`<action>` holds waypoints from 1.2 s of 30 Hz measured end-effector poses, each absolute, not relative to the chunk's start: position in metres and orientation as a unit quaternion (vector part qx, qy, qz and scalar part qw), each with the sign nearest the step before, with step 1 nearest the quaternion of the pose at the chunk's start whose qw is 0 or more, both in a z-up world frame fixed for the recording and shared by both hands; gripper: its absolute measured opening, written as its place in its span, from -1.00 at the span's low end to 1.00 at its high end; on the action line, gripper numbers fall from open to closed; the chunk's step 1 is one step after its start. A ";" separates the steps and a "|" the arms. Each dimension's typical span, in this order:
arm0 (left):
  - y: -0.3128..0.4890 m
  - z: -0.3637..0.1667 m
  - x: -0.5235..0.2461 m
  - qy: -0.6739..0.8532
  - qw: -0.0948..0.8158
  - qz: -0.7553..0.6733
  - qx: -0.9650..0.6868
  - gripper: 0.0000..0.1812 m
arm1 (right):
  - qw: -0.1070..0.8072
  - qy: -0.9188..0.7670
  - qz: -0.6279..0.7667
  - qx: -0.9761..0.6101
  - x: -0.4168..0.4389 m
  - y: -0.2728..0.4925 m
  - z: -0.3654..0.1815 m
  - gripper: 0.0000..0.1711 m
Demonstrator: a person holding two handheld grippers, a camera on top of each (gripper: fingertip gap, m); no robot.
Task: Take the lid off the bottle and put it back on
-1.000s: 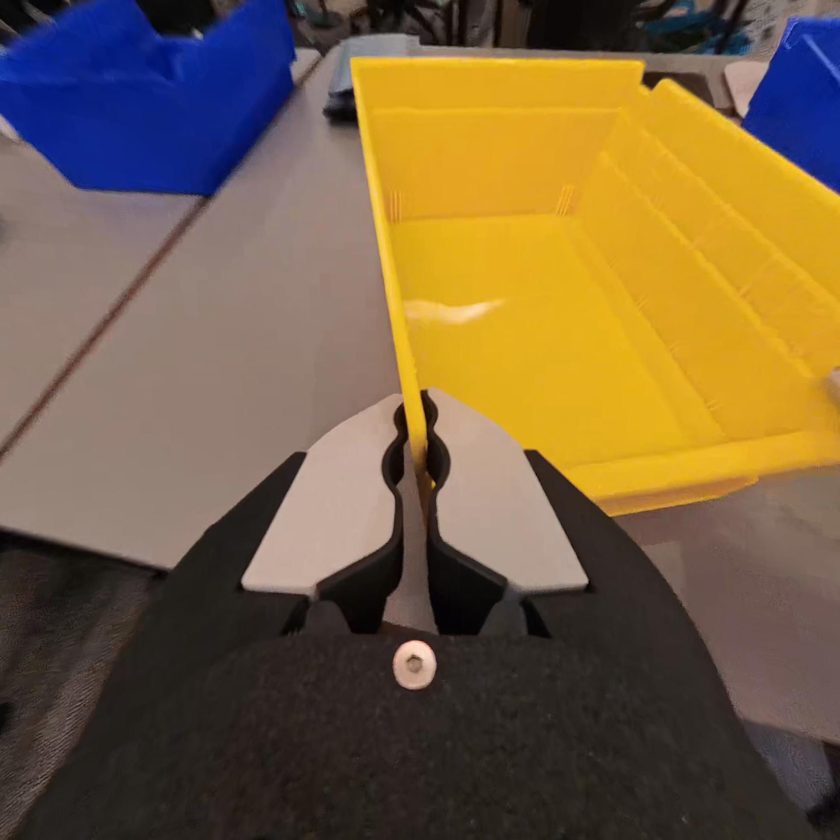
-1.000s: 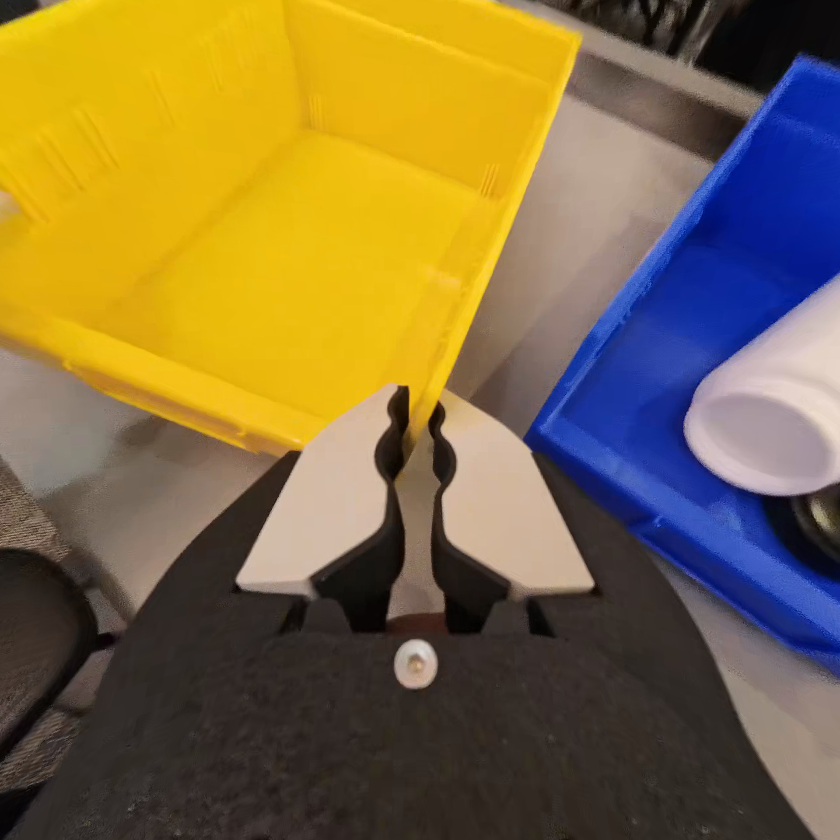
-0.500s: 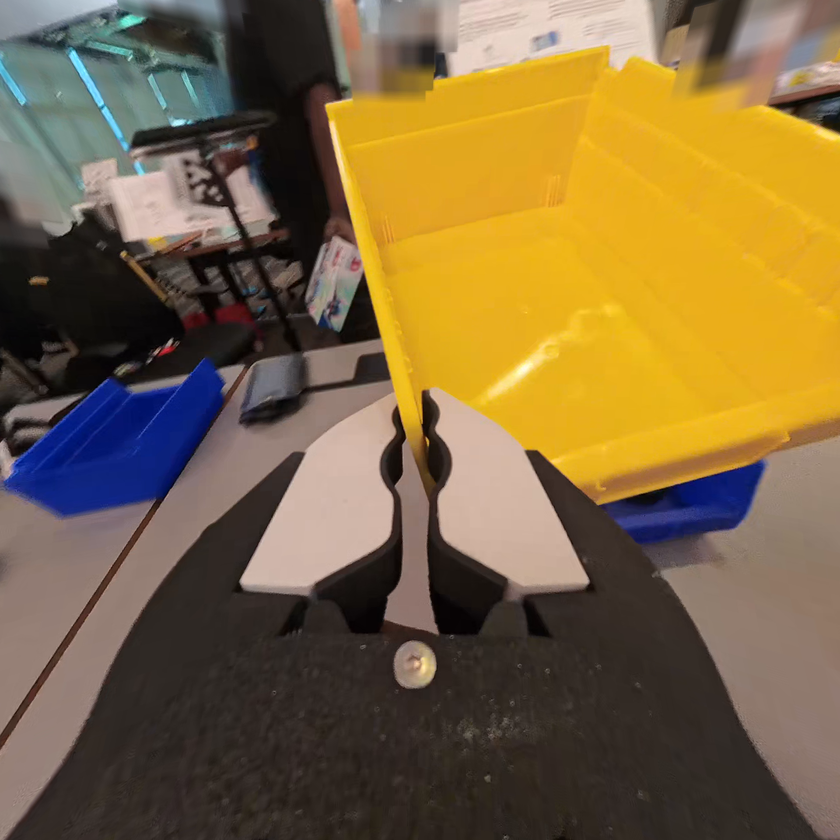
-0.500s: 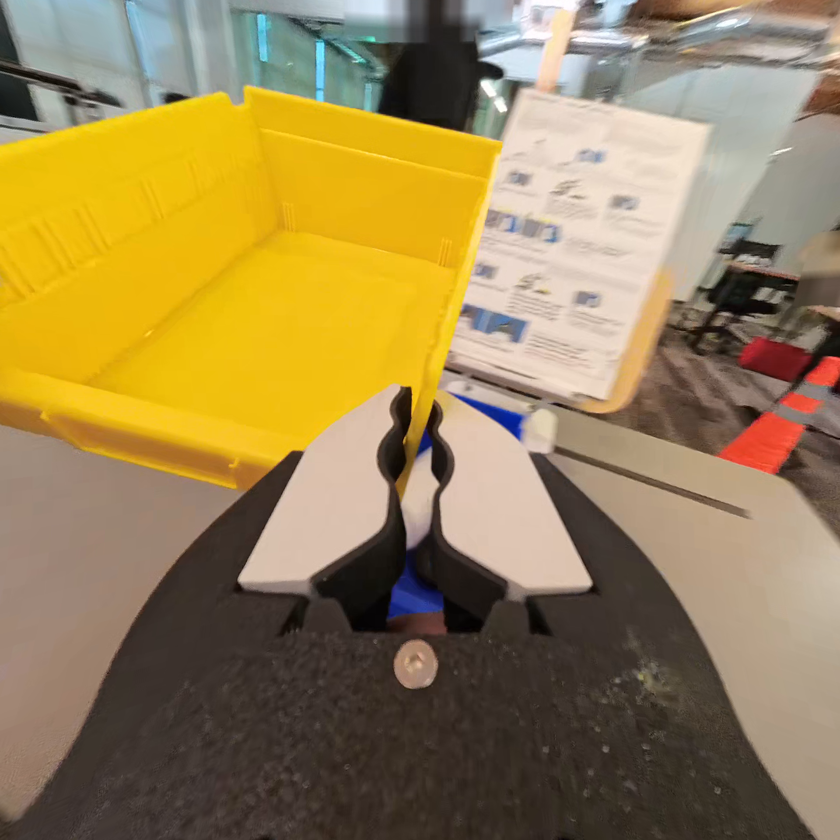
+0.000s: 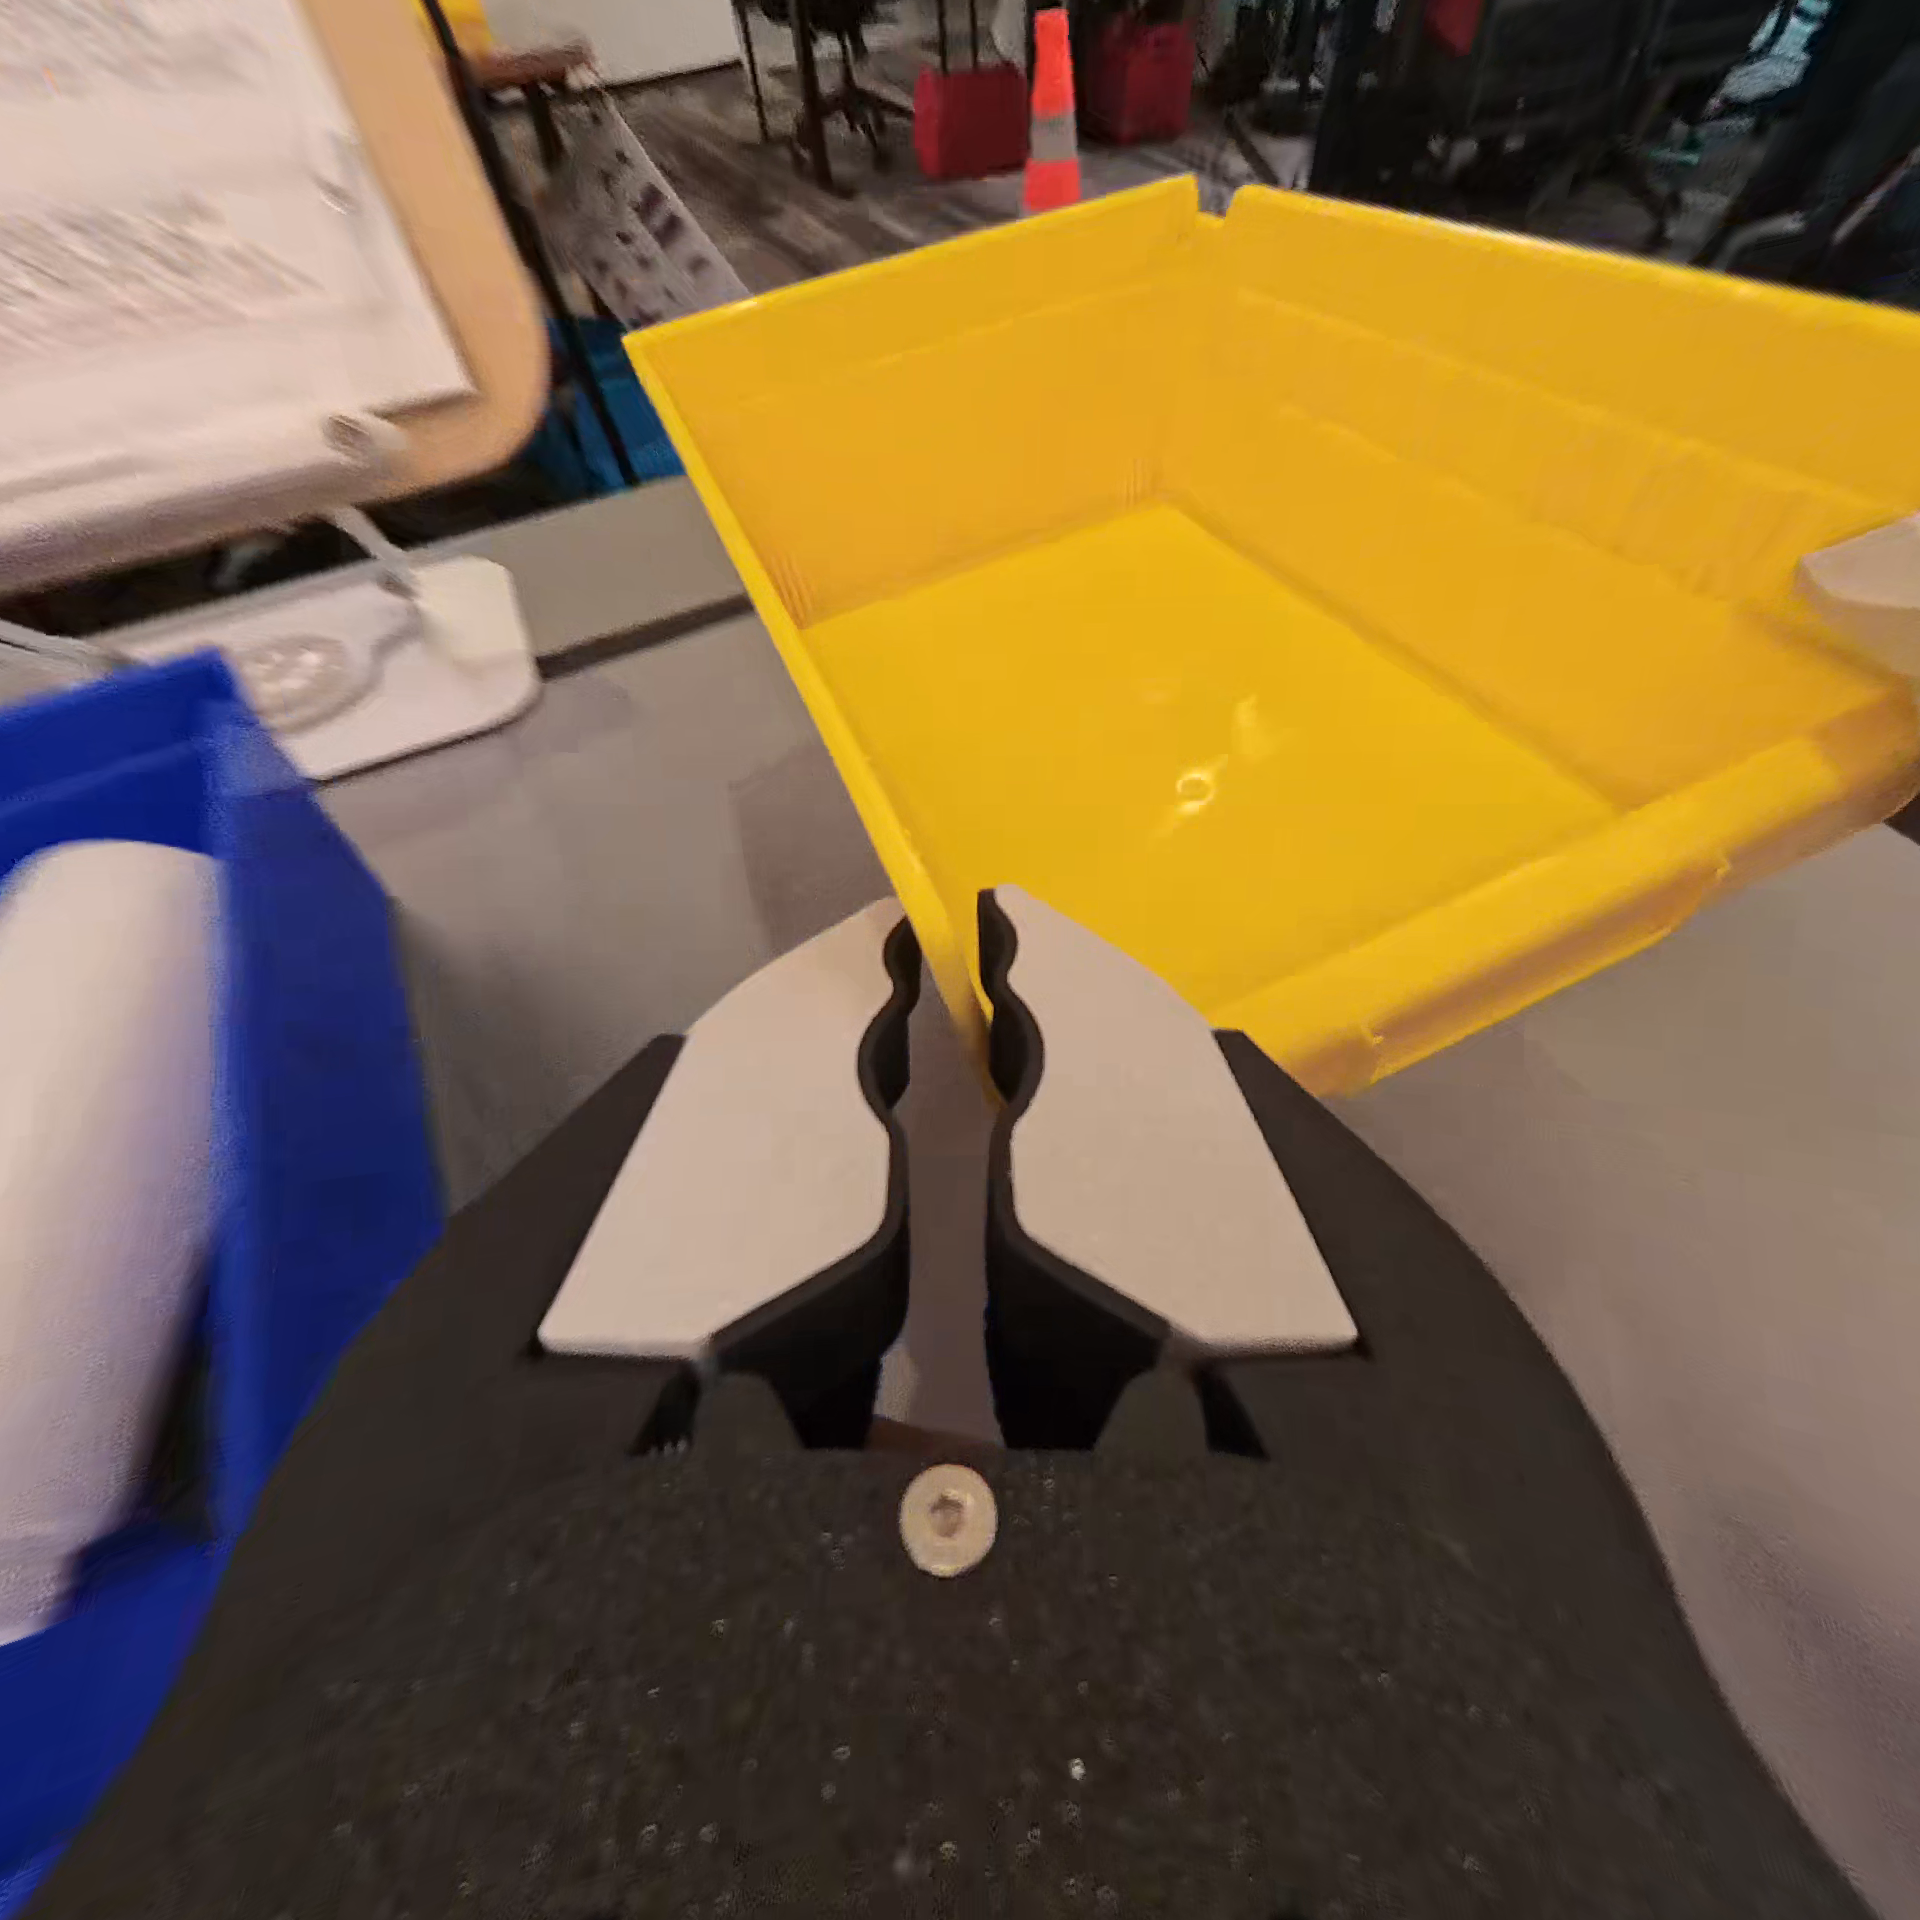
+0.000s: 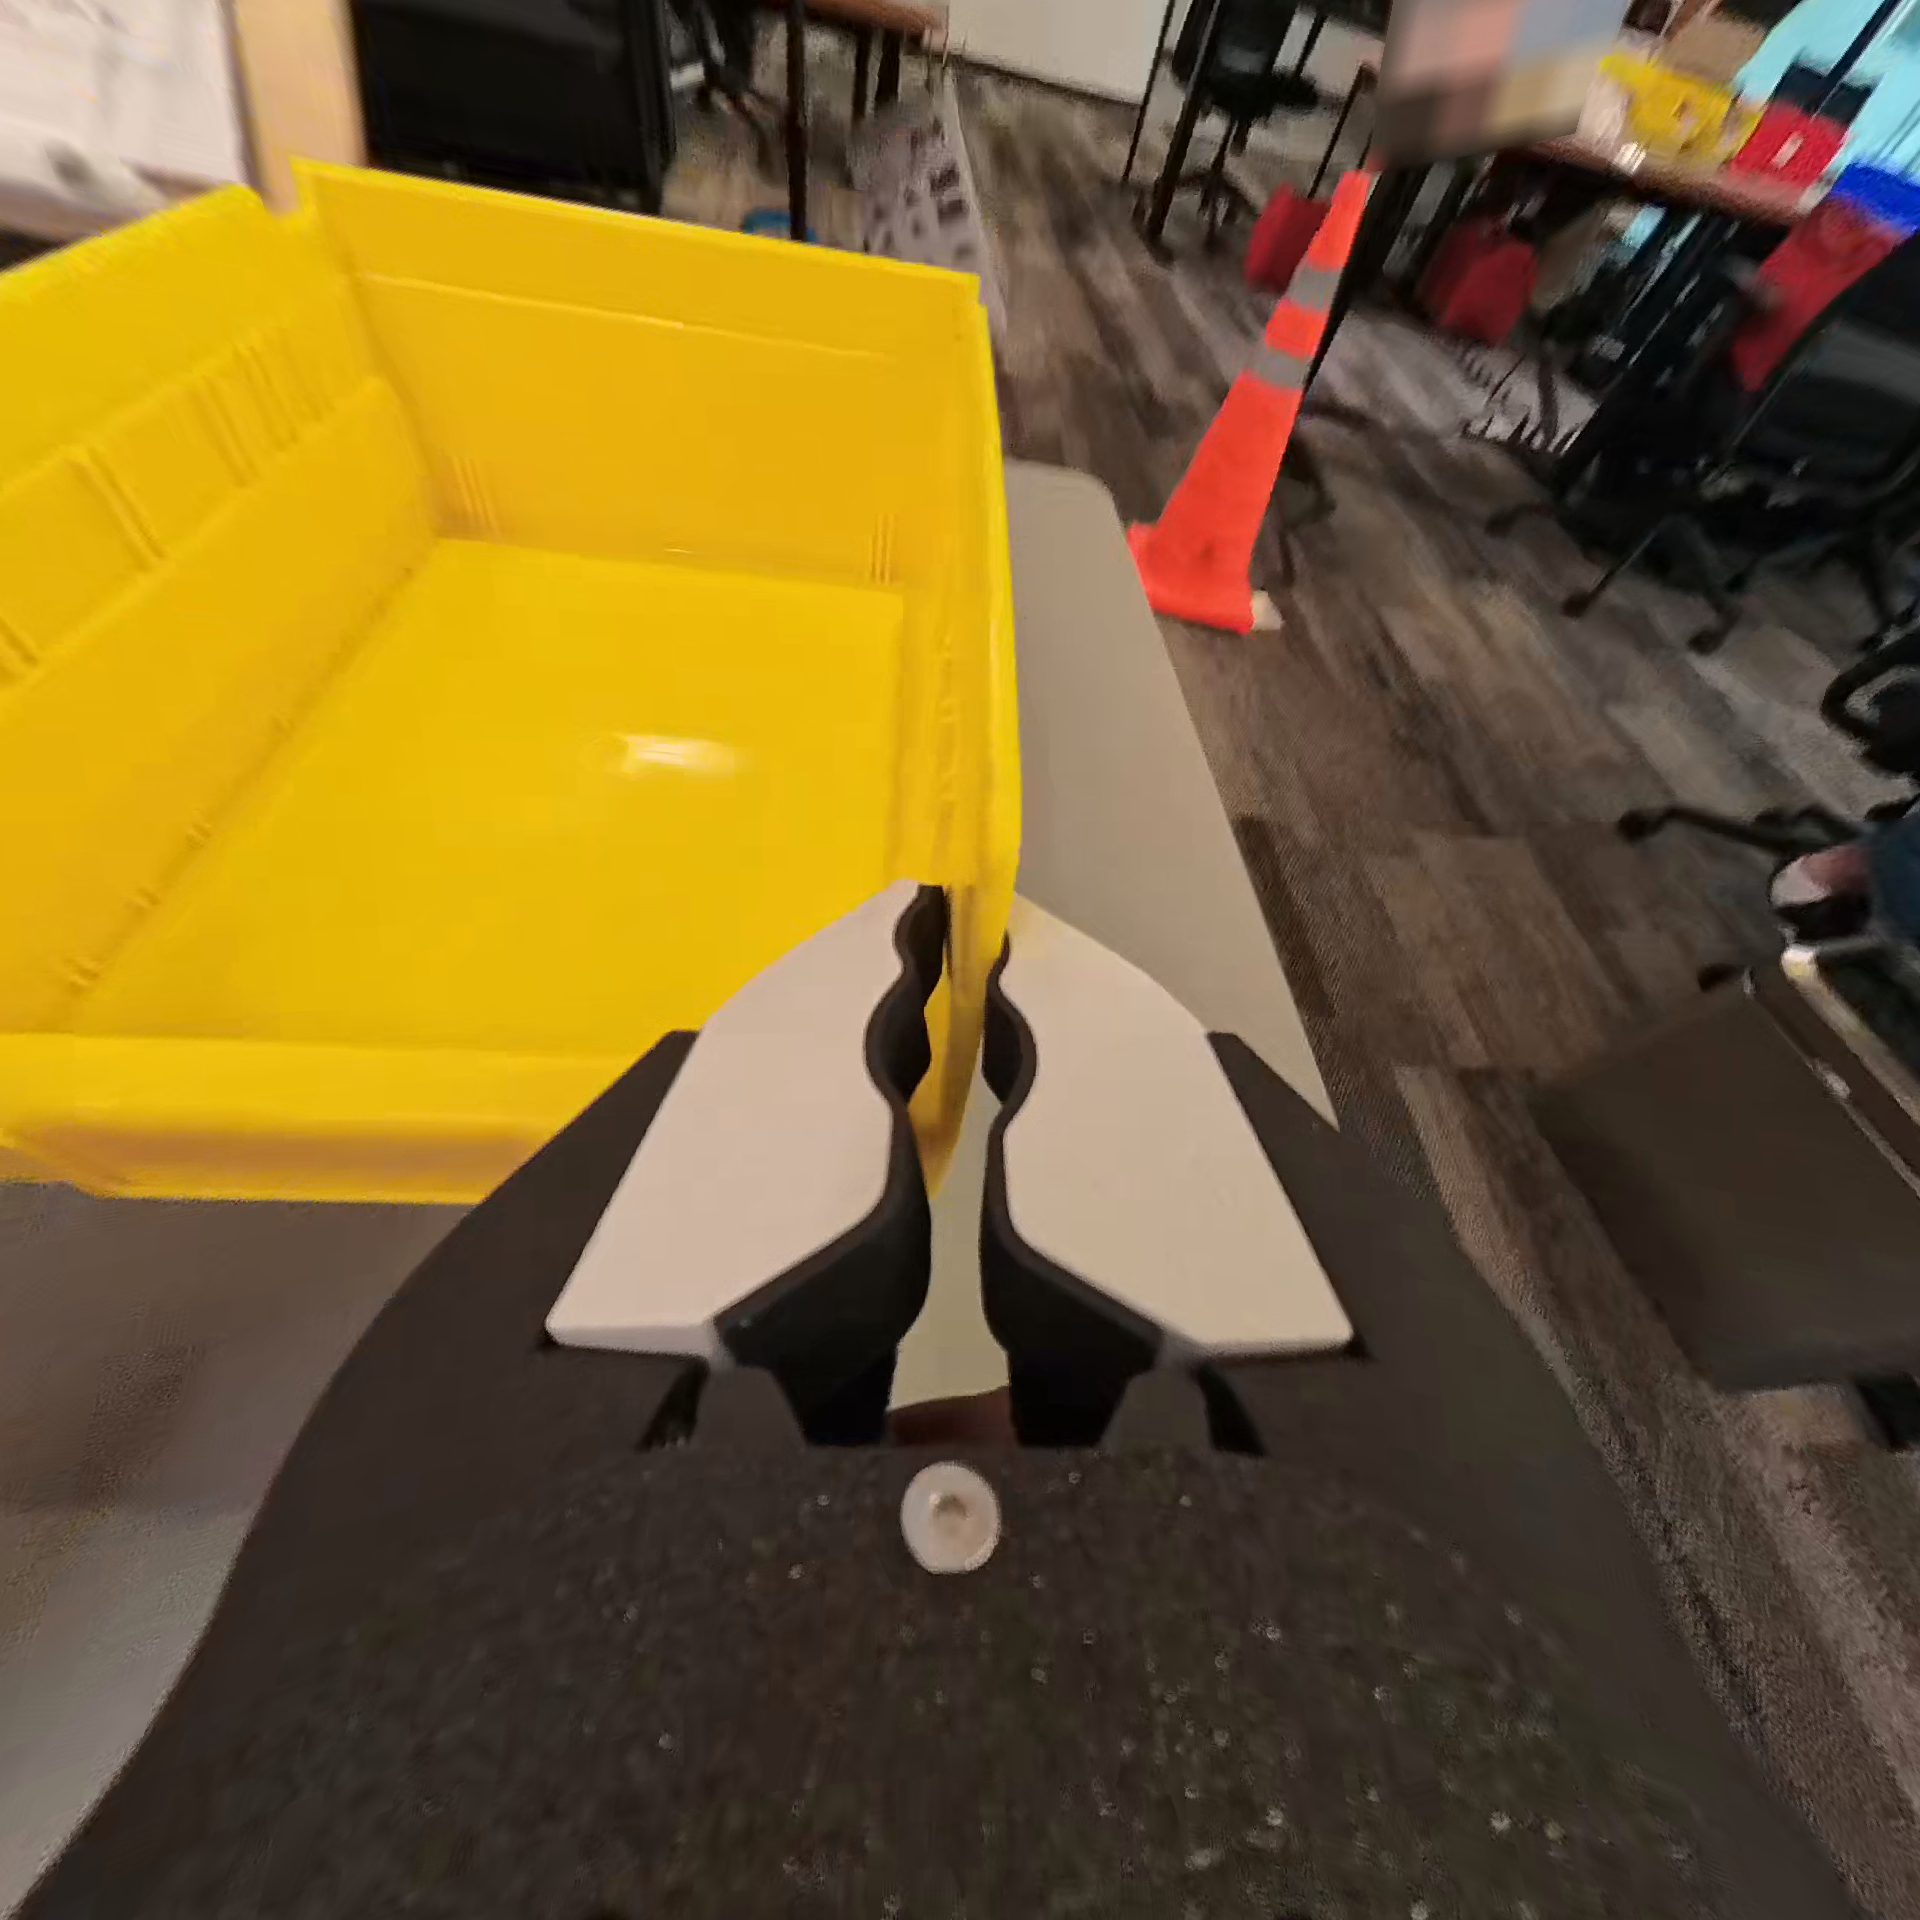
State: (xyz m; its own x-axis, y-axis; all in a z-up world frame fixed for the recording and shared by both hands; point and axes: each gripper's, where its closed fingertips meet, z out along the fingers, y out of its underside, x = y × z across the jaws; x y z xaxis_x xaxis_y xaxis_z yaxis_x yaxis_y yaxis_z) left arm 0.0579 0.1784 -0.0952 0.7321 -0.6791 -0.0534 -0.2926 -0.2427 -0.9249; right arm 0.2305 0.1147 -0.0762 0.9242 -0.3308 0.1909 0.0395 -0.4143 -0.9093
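A white bottle [image 5: 94, 1143] lies blurred inside a blue bin [image 5: 312, 1091] at the left of the left wrist view; its lid is not visible. My left gripper [image 5: 948, 914] is shut on the left wall of an empty yellow bin [image 5: 1039, 416]. My right gripper [image 6: 961, 925] is shut on the right wall of the same yellow bin [image 6: 623, 395]. A finger of the right gripper [image 5: 1860, 592] shows at the bin's far side in the left wrist view. The two grippers hold the bin just above the grey table [image 5: 623, 831].
A white stand base [image 5: 416, 675] carrying a tilted board [image 5: 208, 260] stands behind the blue bin. The table's right edge [image 6: 1195, 727] runs close to the yellow bin. Beyond it are floor, an orange cone [image 6: 1236, 468], chairs and a dark box [image 6: 1714, 1195].
Both grippers lifted the yellow bin, carried it rightward over the blue bin, and brought it down. The blue bin with the bottle, formerly to the yellow bin's right, now lies to its left.
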 end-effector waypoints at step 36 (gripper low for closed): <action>0.264 -0.160 -0.272 0.189 0.443 -0.143 -0.865 -0.69 | 0.500 -0.005 0.012 -0.866 -0.105 0.203 -0.160 -0.36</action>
State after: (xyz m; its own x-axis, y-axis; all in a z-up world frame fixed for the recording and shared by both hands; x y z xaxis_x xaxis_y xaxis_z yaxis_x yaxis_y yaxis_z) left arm -0.2721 0.2637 -0.1600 0.8876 -0.4537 0.0797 -0.2004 -0.5361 -0.8200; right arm -0.1045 0.2029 -0.1601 0.9997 0.0199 -0.0158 -0.0038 -0.4995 -0.8663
